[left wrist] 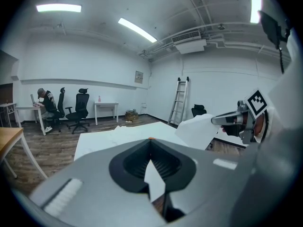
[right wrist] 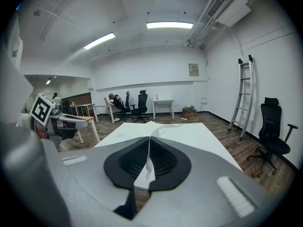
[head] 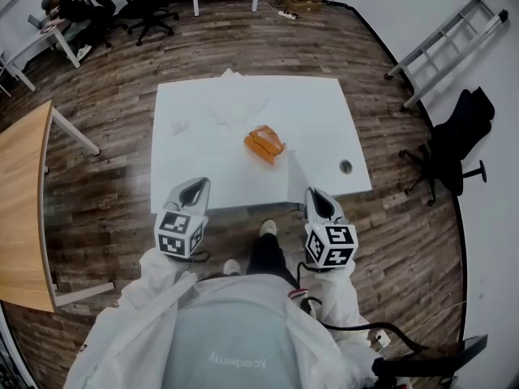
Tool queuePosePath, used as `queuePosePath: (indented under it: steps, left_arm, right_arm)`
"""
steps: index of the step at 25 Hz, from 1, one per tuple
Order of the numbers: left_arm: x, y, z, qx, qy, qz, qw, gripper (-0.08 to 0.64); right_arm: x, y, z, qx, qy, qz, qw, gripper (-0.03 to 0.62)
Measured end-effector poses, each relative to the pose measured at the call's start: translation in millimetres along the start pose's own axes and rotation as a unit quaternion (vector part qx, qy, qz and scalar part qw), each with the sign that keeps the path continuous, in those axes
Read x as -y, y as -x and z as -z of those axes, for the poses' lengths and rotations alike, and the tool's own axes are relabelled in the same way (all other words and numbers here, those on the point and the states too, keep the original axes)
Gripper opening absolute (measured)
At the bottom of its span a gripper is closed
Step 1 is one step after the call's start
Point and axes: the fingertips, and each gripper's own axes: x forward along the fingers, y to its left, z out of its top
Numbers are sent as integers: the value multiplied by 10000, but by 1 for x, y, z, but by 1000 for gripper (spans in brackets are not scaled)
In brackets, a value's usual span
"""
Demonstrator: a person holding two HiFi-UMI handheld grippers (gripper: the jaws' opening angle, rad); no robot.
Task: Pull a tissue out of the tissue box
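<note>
1. Over the near edge of the table (head: 203, 148), the right gripper (head: 317, 195) pinches a tissue (head: 295, 177), its jaws pressed together on the thin sheet.
2. To its left, the left gripper (head: 195, 186) has its jaws closed, seemingly on nothing.
3. Farther in, the orange tissue box (head: 264, 144) sits mid-table with bare tabletop around it.
4. Beyond lies open floor, with office chairs (head: 150, 6) far left and a ladder (head: 446, 43) far right.

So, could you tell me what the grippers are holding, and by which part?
The right gripper pinches a tissue by its edge; the left gripper holds nothing.
</note>
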Motion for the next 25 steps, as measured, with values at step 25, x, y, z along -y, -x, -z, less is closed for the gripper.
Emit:
queuePosePath:
  steps: [25]
  left_arm:
    - [29, 6, 20, -270, 120, 2, 9996, 0]
  right_arm:
    - [-14, 16, 12, -37, -159, -273, 9995, 3]
